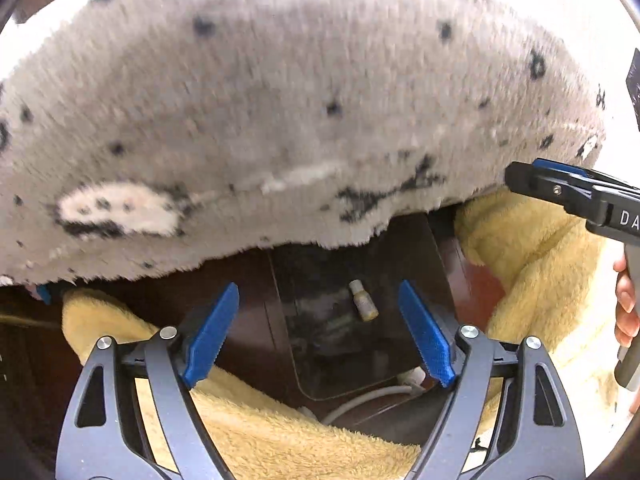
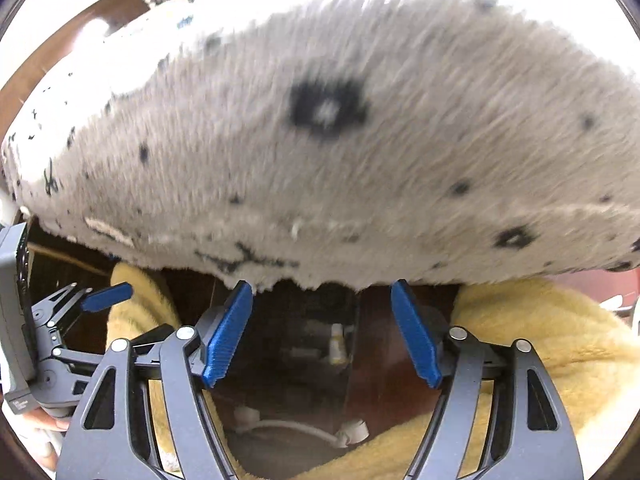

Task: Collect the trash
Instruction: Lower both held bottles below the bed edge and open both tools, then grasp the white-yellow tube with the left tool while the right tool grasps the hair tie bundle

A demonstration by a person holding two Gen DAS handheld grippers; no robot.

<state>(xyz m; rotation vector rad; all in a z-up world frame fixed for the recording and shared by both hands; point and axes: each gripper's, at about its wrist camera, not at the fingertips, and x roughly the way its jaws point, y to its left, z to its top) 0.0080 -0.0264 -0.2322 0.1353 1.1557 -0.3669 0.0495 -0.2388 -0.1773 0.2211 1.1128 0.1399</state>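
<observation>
Bottle (image 1: pixel 363 300) on dark glass just ahead, between both wide-open, empty tongs (image 1: pixel 320 330).

Home — plush blankets (image 1: pixel 280 120), dark wood

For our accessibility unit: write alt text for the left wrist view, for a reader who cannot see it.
The open left gripper points at a small pale vial lying on a dark wooden surface, below a grey spotted fleece blanket. Yellow fleece flanks it, and the right gripper enters from the right.
</observation>
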